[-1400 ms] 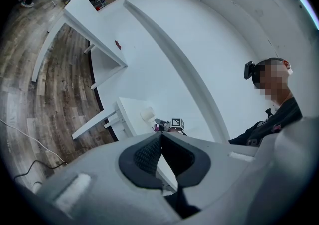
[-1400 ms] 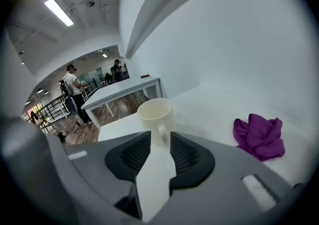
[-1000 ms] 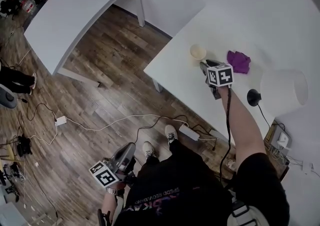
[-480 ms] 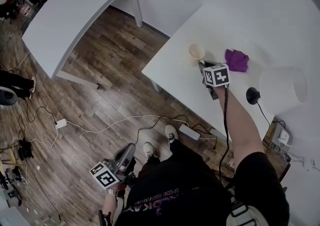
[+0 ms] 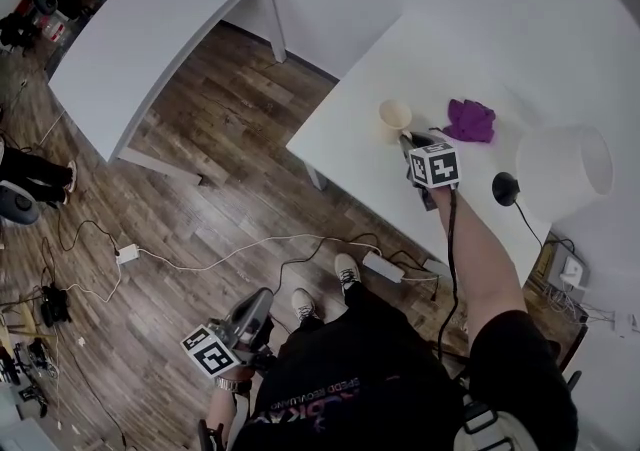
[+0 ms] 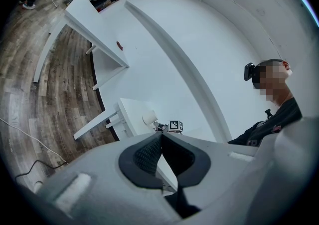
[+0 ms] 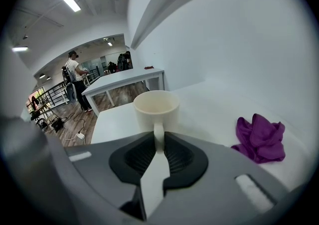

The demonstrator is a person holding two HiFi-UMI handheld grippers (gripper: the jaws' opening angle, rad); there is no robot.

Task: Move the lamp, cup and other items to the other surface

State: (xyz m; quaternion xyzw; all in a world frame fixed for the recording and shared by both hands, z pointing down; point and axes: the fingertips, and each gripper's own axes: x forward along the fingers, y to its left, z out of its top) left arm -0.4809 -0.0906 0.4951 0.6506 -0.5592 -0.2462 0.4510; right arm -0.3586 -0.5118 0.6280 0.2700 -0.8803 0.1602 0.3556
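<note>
While the left claw (image 5: 252,305) hung shut and empty low beside the person, the right claw (image 5: 405,139) had just been closing and pinched the handle of the cream ceramic cup (image 5: 395,117). That cup stood on the near white bench (image 5: 345,144), with the crumpled purple cloth (image 5: 470,120) at its three o'clock. The grasp looked made. The next move, I judged, called for a level lift and a carry toward the long white bench (image 5: 140,29) at ten o'clock.

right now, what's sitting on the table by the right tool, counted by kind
cup: 1
purple cloth: 1
lamp: 1
total: 3
</note>
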